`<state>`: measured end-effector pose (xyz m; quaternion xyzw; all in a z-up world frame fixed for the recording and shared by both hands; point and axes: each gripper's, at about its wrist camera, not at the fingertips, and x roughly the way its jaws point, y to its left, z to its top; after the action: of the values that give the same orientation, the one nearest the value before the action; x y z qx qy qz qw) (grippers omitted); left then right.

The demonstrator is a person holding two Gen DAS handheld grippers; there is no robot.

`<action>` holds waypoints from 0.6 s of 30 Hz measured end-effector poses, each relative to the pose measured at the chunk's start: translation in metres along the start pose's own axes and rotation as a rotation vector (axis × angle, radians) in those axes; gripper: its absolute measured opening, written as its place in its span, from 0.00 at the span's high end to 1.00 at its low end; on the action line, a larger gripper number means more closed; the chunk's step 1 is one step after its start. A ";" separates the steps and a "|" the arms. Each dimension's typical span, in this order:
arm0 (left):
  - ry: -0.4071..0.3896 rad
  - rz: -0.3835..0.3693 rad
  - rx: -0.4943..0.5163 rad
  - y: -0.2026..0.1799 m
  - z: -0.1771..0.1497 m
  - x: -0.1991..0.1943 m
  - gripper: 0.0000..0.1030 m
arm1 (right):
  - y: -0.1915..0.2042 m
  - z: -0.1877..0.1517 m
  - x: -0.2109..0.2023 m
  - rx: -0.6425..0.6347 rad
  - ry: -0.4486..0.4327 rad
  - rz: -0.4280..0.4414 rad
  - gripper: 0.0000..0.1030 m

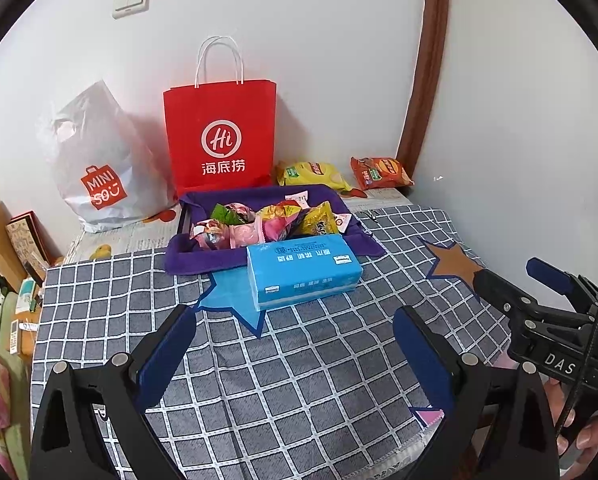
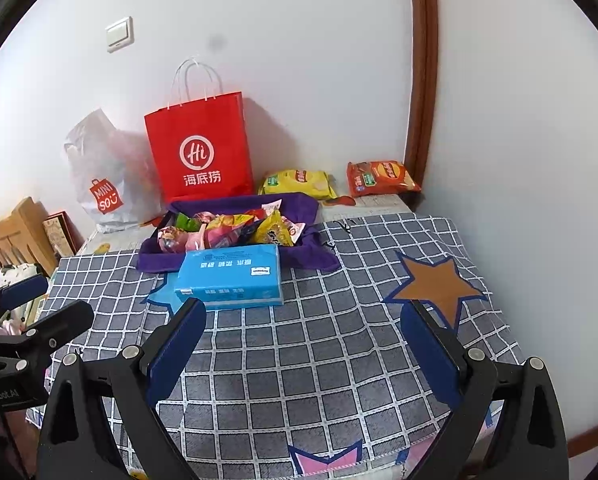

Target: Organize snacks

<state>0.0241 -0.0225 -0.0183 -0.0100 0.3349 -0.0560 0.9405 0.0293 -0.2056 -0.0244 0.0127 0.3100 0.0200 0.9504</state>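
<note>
Two chip bags lie flat at the far edge of the table against the wall: the yellow chip bag [image 1: 313, 174] with its long axis running left to right, and the orange chip bag [image 1: 381, 172] just to its right, near the brown door frame [image 1: 427, 80], angled slightly toward the corner. Nearer, the purple tray [image 1: 203, 258] holds a heap of small wrapped snacks [image 1: 267, 222] in pink, green and yellow. A blue tissue pack [image 1: 303, 270] lies touching the tray's near edge, long side across the view.

The left gripper [image 1: 295, 344] hangs above the checked tablecloth [image 1: 299, 380], jaws spread wide, holding nothing. The right gripper [image 2: 305, 338] is likewise wide open and empty.

The right wrist view shows the whole brown star patch [image 2: 435, 288]; the left wrist view shows clutter beside the table's left edge. A red paper bag [image 1: 221, 136] and a white plastic bag [image 1: 99, 160] stand behind the tray.
</note>
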 end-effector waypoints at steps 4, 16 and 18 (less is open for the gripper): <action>0.001 -0.001 0.001 -0.002 0.000 0.000 0.03 | -0.004 0.000 0.000 0.004 0.001 -0.001 0.06; 0.004 -0.004 0.002 -0.004 -0.001 0.001 0.03 | -0.009 -0.003 -0.003 0.013 0.001 -0.006 0.06; 0.004 -0.006 0.002 -0.004 -0.001 0.001 0.04 | -0.008 -0.003 -0.004 0.010 0.000 -0.004 0.06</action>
<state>0.0238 -0.0271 -0.0193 -0.0100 0.3365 -0.0592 0.9398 0.0241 -0.2141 -0.0246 0.0170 0.3103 0.0167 0.9503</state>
